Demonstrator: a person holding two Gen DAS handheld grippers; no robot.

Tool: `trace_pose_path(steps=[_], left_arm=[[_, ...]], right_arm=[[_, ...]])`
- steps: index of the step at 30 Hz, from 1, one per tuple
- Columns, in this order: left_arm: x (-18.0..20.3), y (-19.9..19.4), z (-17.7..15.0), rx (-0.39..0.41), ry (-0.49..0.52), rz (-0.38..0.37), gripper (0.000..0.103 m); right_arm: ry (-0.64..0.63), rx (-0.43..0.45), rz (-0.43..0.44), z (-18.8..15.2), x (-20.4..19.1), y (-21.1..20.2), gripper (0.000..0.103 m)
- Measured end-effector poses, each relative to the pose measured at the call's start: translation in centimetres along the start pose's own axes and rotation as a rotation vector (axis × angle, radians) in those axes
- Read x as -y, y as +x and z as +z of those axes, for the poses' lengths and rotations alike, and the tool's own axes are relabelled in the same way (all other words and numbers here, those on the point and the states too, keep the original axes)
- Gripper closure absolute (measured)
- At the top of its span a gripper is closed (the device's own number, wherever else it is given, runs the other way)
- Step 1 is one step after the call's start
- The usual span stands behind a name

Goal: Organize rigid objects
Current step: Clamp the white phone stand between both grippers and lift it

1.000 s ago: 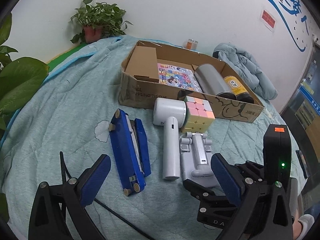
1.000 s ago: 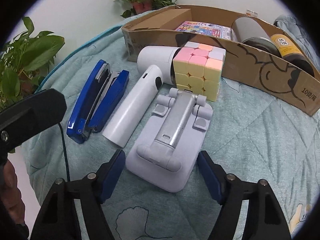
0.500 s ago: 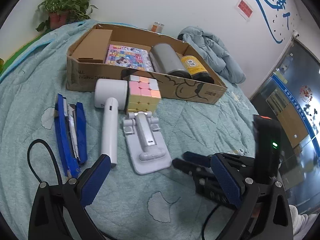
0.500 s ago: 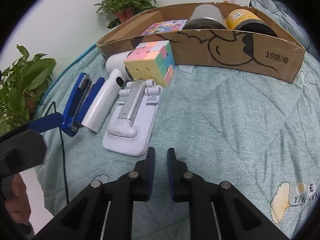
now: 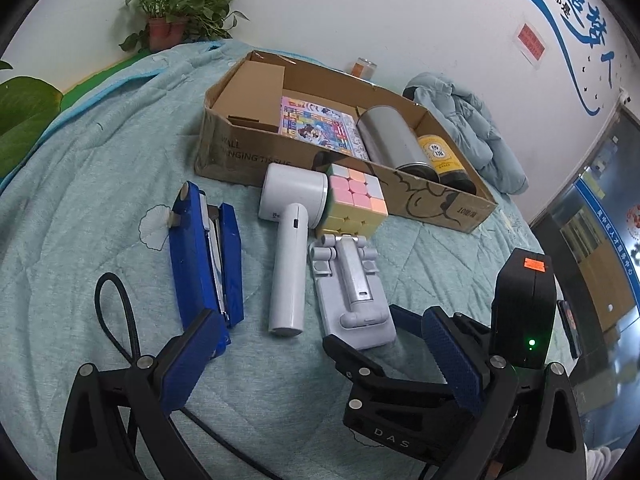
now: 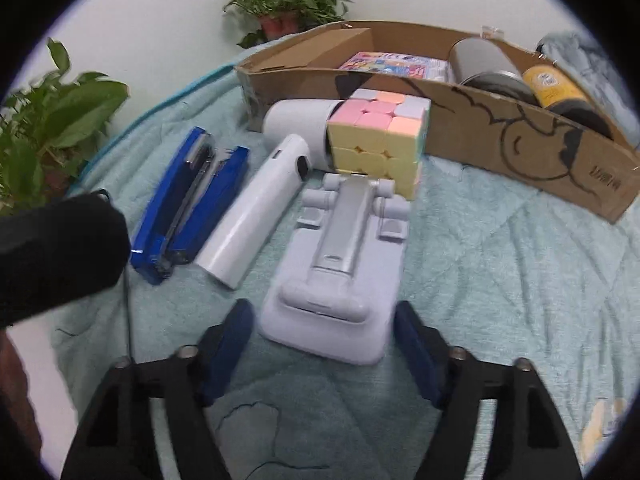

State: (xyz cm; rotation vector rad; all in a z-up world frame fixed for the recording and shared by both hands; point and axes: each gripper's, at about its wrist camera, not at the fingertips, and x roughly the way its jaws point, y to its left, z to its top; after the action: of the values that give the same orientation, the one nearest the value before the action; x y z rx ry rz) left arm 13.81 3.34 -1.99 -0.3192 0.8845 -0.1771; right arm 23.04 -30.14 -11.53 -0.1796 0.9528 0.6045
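Blue-padded and black-framed, the right gripper (image 6: 322, 344) has just been opening; its jaws now stand wide on either side of the near end of one pale grey folding phone stand (image 6: 340, 264), the pads not visibly pressing it. The left gripper (image 5: 320, 364) is spread wide with nothing between its fingers; in its view the right gripper's black body sits low at the right, its fingers flanking the stand's near end.

Four loose things lie in a row on the pale green quilted blanket (image 5: 100, 184): one blue metal stapler (image 5: 206, 264), one white handheld appliance with a round head (image 5: 290, 240), the phone stand, and one pastel puzzle cube (image 5: 354, 200) touching the stand's far end and the appliance's head. A black cable (image 5: 120, 320) loops beside the stapler.

Just behind them stands one shallow brown cardboard box (image 5: 248, 152). It holds one colourful printed booklet (image 5: 320, 128) and two cylinders lying down: a grey metal canister (image 5: 392, 140) and a dark jar with a yellow label (image 5: 444, 156).

Beyond the box lie a light blue padded jacket (image 5: 472, 128), one potted green plant (image 5: 172, 8) and a white wall (image 5: 360, 12) with blue lettering.
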Motion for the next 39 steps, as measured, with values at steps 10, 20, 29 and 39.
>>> trace_pose_path(steps=[10,20,29,39], left_arm=[[2.0,3.1,-1.1,-0.101,-0.021,-0.152,0.002],[4.0,6.2,-1.3,-0.183,-0.036,-0.2,0.041],[2.4,6.4,-1.2,-0.189,-0.073,-0.153,0.07],[2.2,3.0,0.7,-0.118,-0.067,-0.183,0.075]], right_arm=[[0.199,-0.04,0.258,-1.1,4.1,-1.1,0.036],[0.349,-0.088,0.423,-3.3,6.7,-2.4,0.036],[0.327,-0.092,0.396,-2.6,6.0,-1.9,0.037],[0.302,-0.021,0.445,-1.0,4.8,-2.9,0.037]])
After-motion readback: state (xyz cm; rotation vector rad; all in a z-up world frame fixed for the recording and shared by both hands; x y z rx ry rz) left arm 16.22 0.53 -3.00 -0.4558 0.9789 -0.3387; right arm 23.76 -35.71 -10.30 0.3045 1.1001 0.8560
